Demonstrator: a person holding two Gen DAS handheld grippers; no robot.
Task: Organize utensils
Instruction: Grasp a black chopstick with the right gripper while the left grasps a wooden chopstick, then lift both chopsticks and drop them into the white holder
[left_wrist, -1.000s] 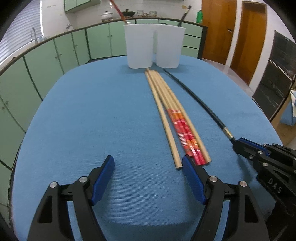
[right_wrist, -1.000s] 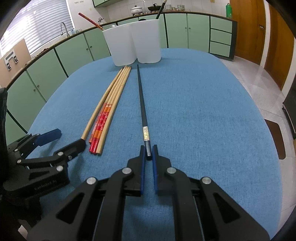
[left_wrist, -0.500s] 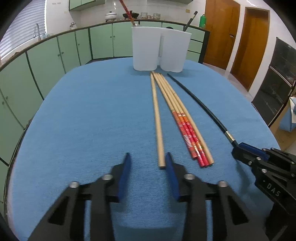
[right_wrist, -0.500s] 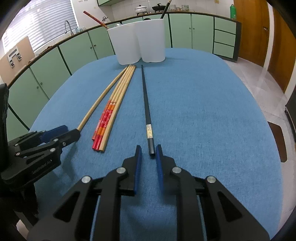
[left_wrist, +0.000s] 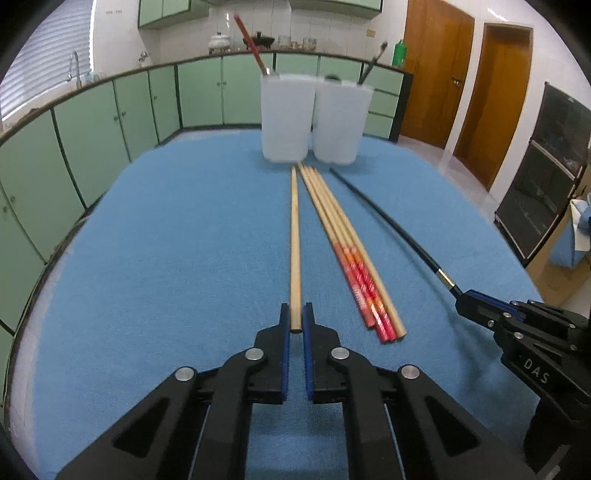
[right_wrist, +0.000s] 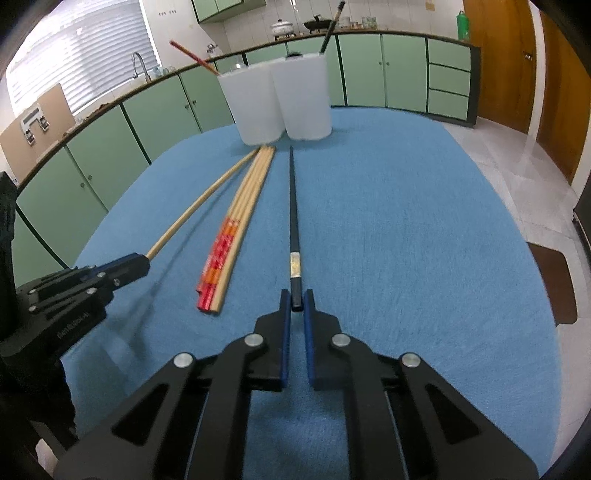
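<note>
My left gripper (left_wrist: 296, 320) is shut on the near end of a plain wooden chopstick (left_wrist: 294, 236), which is set apart to the left of a bundle of wooden, red-ended chopsticks (left_wrist: 351, 251) lying on the blue table. My right gripper (right_wrist: 296, 302) is shut on the near end of a black chopstick (right_wrist: 293, 214) with a gold band. In the right wrist view the wooden chopstick (right_wrist: 195, 208) casts a shadow on the cloth. Two white holders (left_wrist: 312, 118) stand at the far end; one holds a red chopstick (left_wrist: 251, 44), the other a black one (left_wrist: 373, 62).
The table (left_wrist: 166, 240) has a blue cloth and rounded edges. Green cabinets (left_wrist: 110, 110) curve round the left and back. Wooden doors (left_wrist: 465, 81) and a dark cabinet (left_wrist: 543, 173) stand to the right. The right gripper also shows in the left wrist view (left_wrist: 463, 300).
My left gripper went from wide open to shut on the plain wooden chopstick and drew it left of the bundle. My right gripper opened slightly, then shut again on the black chopstick.
</note>
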